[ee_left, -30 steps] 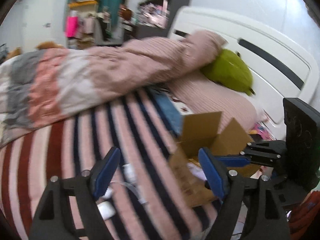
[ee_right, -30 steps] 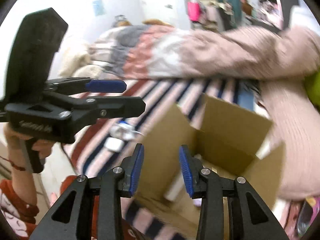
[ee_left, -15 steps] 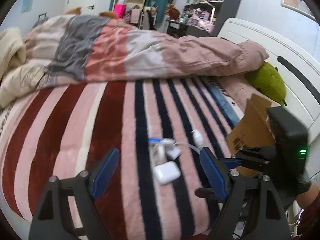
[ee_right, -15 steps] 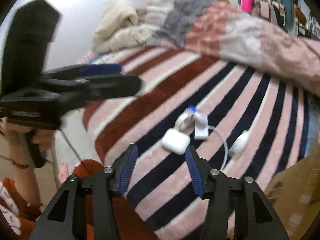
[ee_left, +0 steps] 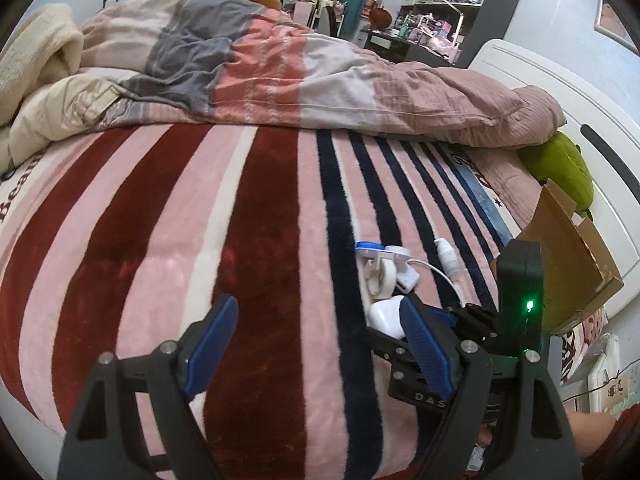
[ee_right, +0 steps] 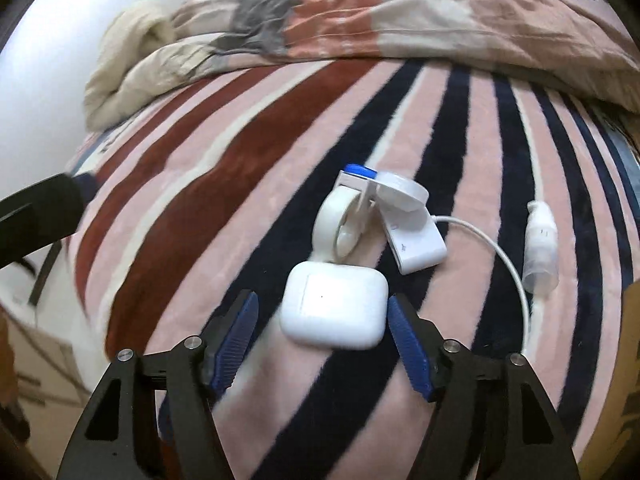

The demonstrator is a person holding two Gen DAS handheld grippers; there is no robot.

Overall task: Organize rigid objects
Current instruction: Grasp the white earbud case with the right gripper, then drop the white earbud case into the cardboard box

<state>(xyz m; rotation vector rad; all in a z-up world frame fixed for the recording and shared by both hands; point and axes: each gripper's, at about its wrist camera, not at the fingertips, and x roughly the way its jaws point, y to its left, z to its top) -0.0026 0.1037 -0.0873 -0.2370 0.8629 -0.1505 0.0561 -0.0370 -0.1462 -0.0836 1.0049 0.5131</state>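
Now both grippers are over the striped blanket (ee_left: 260, 240) on the bed. Right gripper (ee_right: 320, 336): jaws have just been opening and stand apart on either side of the white case (ee_right: 334, 306). The case lies flat on the blanket between the blue pads; a gap shows at the left pad, while the right pad (ee_right: 404, 340) is just beside the case's edge, contact not certain. Not gripped.

Left gripper (ee_left: 316, 344): jaws wide, nothing between them, only blanket below. It sits left of the right gripper, whose black body with a green light (ee_left: 520, 312) shows at the right of the left wrist view.

Small items, just beyond the case:
- white round holder (ee_right: 340, 228) with a blue cap at its far end, touching the case's far edge
- white adapter (ee_right: 416, 244) to the right of the holder, with a thin white cable (ee_right: 516, 276) curving right and back towards the near side
- small clear bottle (ee_right: 540, 248) further right, lying on its side beside the cable

Cardboard box (ee_left: 568, 264) stands open at the right edge of the bed, near the white headboard (ee_left: 560, 92). A green cushion (ee_left: 560, 168) lies behind it. A crumpled duvet (ee_left: 280, 68) runs across the far side of the bed.
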